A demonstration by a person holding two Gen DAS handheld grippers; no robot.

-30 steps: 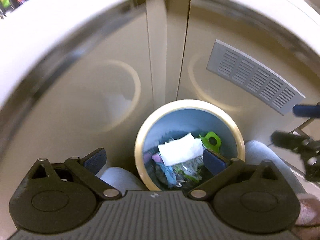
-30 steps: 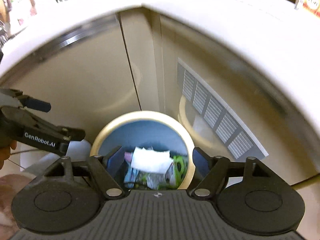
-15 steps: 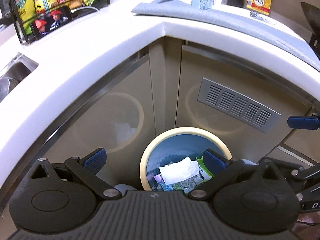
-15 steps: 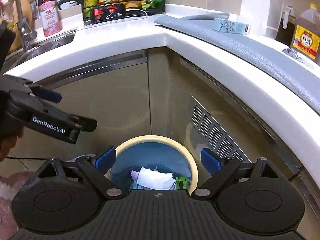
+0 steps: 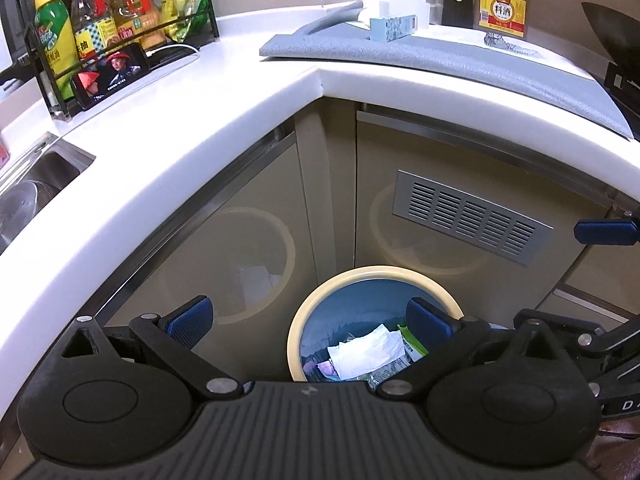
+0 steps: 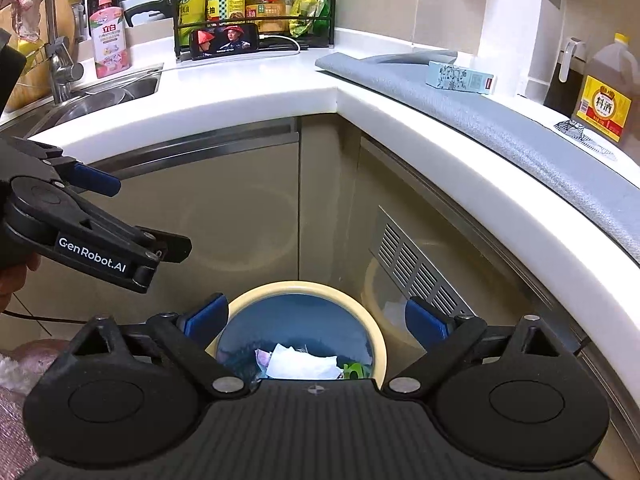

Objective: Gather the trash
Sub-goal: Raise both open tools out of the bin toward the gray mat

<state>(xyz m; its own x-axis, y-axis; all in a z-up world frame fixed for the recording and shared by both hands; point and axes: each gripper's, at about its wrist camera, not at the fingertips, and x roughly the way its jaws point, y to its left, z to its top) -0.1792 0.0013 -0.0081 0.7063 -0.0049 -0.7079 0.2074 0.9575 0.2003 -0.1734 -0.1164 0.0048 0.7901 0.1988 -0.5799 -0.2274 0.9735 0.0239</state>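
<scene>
A round trash bin (image 5: 320,300) with a cream rim and blue inside stands on the floor in the cabinet corner; it also shows in the right wrist view (image 6: 376,336). White crumpled paper (image 5: 368,350) and wrappers lie in it, as does the paper in the right wrist view (image 6: 300,365). My left gripper (image 5: 308,322) is open and empty, above the bin. My right gripper (image 6: 316,320) is open and empty, also above it. A small light-blue box (image 6: 460,76) lies on the grey mat (image 6: 520,128) on the counter.
The white L-shaped counter (image 5: 200,112) overhangs beige cabinet doors with a vent grille (image 5: 472,218). A black rack of bottles (image 6: 248,4) with a phone (image 6: 224,40), a sink (image 6: 100,96), a soap bottle (image 6: 108,36) and a cooking wine jug (image 6: 606,88) stand on it.
Both grippers have risen and pulled back from the bin. The counter top and the things on it have come into view. Both stay open.
</scene>
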